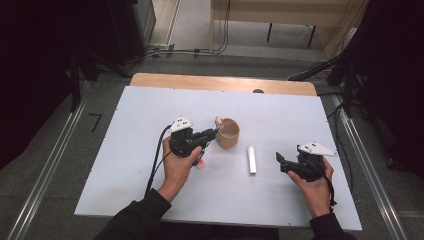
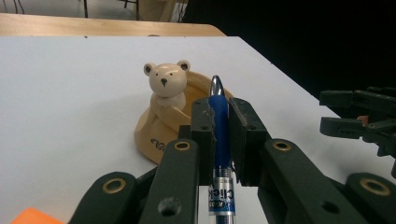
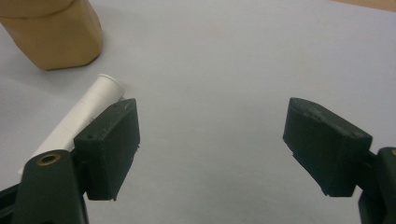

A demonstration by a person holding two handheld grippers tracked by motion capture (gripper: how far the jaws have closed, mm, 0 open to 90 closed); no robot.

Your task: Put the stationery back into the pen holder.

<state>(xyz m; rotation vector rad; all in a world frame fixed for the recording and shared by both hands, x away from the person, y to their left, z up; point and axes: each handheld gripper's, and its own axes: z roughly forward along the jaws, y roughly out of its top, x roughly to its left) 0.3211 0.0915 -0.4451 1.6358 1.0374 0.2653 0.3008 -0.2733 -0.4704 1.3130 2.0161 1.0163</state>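
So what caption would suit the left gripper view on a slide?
Left gripper shut on a blue ballpoint pen, pointing toward a round wooden holder with a bear figure.

High view: fixed above the near table [image 1: 150,165] edge, looking forward and down, far off. Left tool [image 2: 221,122] view: low, close, facing the wooden cup [image 2: 154,133]. Right tool [image 3: 212,144] view: low, close; cup [image 3: 56,32] upper left, shared by all three.

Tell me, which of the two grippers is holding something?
The left gripper: its jaws pinch a blue pen. The right gripper is open and holds nothing.
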